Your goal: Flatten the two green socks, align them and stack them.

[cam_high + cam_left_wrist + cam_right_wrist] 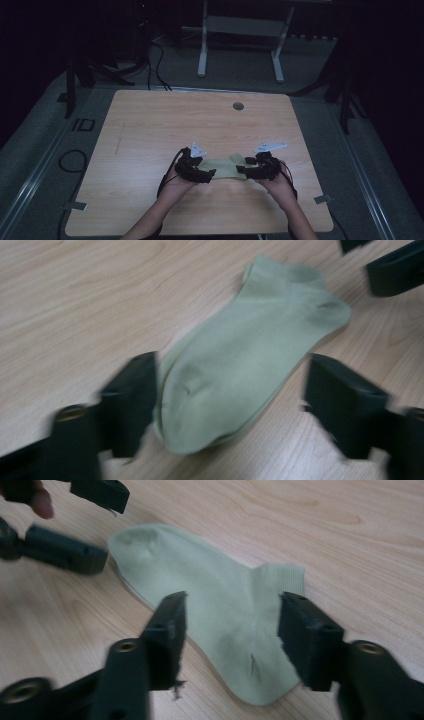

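Note:
A pale green ankle sock (223, 167) lies flat on the wooden table (150, 125), between my two grippers. My left gripper (209, 173) is at the sock's toe end, open, its jaws standing either side of the toe (200, 405) without closing on it. My right gripper (241, 170) is at the heel and cuff end, also open, with the heel (240, 650) between its spread jaws. In the right gripper view the left gripper (85, 525) sits at the far end of the sock (200, 600). In the left gripper view the right gripper's jaws (395, 270) sit beyond the cuff.
A round grey grommet (238, 106) is set in the table near its far edge. A white desk frame (240, 35) stands on the floor behind. Cables (72, 160) trail off the table's left side. The person's forearms (160, 210) come in from the front edge.

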The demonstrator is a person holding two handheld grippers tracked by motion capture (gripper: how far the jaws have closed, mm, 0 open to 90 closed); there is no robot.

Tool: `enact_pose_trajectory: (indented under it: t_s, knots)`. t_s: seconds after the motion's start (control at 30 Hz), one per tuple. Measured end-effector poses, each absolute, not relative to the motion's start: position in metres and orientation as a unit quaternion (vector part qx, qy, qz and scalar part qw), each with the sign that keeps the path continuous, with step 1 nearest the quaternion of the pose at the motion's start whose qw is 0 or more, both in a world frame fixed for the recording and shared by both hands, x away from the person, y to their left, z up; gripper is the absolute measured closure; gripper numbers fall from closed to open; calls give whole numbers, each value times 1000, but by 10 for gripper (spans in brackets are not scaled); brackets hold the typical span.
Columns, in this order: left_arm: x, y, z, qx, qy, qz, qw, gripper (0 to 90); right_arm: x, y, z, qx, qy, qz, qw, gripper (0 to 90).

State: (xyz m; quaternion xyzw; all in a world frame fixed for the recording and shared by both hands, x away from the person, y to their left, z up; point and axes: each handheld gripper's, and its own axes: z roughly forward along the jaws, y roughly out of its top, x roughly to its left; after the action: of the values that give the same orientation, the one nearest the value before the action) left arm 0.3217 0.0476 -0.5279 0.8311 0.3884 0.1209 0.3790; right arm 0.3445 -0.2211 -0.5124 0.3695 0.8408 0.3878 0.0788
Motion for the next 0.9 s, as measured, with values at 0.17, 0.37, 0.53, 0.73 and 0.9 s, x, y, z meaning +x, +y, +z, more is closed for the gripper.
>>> enact_pose_trajectory:
  t_s: [0.17, 0.37, 0.53, 0.73, 0.9]
  knots:
    - [316, 55, -531, 821, 388, 127, 399, 69, 340, -223, -511, 355, 843, 395, 82, 173]
    - [308, 71, -533, 803, 400, 145, 417, 70, 337, -231, -511, 352, 835, 410, 109, 141]
    - [301, 85, -531, 792, 407, 157, 428, 69, 334, -238, -514, 347, 835, 410, 122, 138]
    - [296, 102, -536, 790, 432, 157, 406, 18, 332, -248, -519, 352, 833, 406, 131, 138]
    - [290, 113, -539, 785, 441, 170, 401, 18, 330, -258, -523, 361, 826, 412, 137, 125]
